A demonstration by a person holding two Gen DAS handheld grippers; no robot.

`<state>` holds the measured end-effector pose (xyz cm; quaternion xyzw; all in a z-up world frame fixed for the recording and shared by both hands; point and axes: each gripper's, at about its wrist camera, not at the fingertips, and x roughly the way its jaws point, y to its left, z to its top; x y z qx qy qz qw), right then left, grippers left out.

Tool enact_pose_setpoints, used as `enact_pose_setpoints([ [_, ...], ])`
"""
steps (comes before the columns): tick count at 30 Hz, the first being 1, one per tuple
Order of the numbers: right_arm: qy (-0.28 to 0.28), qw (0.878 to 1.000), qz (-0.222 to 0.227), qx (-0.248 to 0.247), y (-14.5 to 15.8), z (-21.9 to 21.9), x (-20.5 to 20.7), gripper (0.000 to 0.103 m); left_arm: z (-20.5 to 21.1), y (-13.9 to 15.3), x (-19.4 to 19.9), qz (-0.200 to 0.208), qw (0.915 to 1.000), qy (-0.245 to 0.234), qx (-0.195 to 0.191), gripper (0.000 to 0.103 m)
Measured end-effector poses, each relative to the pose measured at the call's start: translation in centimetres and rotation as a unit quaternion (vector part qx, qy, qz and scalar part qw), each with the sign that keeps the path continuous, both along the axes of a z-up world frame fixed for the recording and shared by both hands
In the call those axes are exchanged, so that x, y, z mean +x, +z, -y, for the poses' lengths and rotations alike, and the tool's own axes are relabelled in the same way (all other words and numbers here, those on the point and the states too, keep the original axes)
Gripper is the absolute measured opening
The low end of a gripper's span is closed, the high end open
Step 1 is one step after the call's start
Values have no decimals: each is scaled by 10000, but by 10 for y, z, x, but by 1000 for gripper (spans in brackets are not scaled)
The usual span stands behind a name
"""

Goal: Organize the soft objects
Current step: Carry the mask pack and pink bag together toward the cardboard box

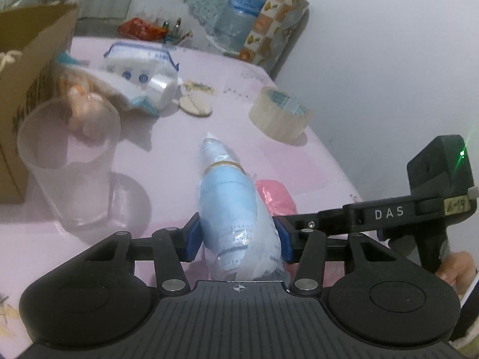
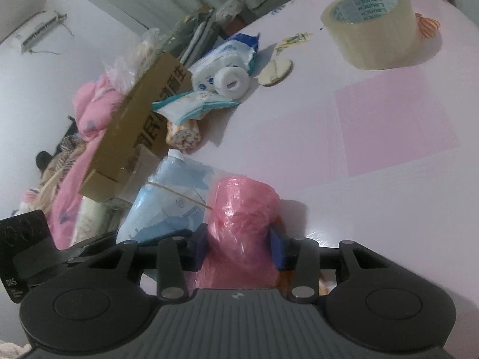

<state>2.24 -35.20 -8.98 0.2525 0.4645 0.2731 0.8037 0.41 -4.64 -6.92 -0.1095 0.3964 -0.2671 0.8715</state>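
Two bundles sat low in frame: your left gripper (image 1: 238,240) clenched the blue mask bag (image 1: 230,206), your right gripper (image 2: 239,243) the pink bag (image 2: 242,218).

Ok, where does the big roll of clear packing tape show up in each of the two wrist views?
Left wrist view: the big roll of clear packing tape lies flat on the pink table, right of centre, beyond the held bundle of blue face masks.
Right wrist view: the tape sits at upper right, far beyond the held pink plastic bag roll.
Shared landmark: the small round wooden disc beside the tissue packs.
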Motion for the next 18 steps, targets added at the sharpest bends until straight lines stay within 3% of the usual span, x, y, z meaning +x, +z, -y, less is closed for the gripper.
enact_pose_setpoints([
  [4,14,9998,165,115,19,-4,-7,53,-2,18,-10,259,9997,21,-8,48],
  [9,138,9976,601,328,53,-16,-12,53,-13,58,-34,890,9959,130,-68,48],
  [18,694,9867,1284,709,117,-70,10,53,-50,119,-50,1654,9829,806,8,48],
])
